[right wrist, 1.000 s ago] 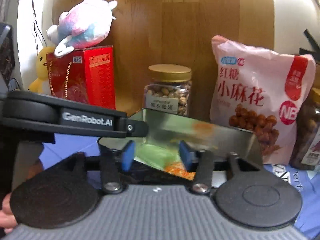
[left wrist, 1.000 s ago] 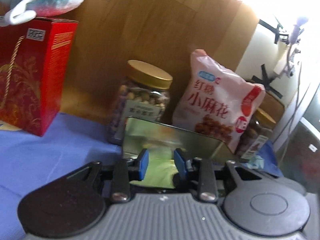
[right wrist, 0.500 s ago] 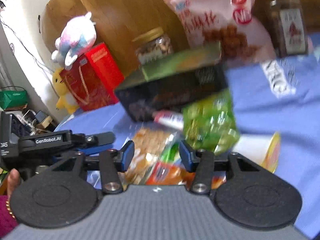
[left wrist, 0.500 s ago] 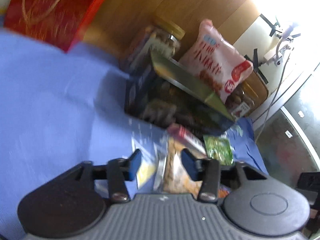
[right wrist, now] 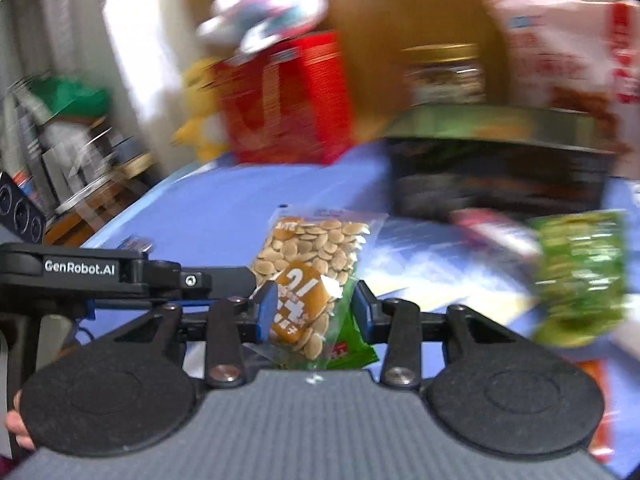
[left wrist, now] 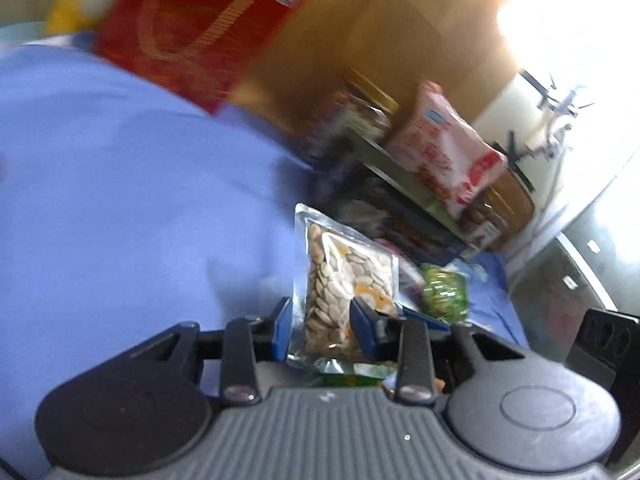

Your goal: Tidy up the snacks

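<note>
The seed packet (left wrist: 348, 280) is pinched upright in the nearly closed left claw (left wrist: 322, 330), just closed on it, clear of the worktop (left wrist: 120, 200) for boxing; the half-open right claw (right wrist: 314, 310), closing, flanks it.

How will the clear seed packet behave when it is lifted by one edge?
The seed packet is thin clear film, so it will probably flex and sag. The loose seeds inside would likely shift toward the low end. Its glossy surface may slip a little in a light grip.
</note>
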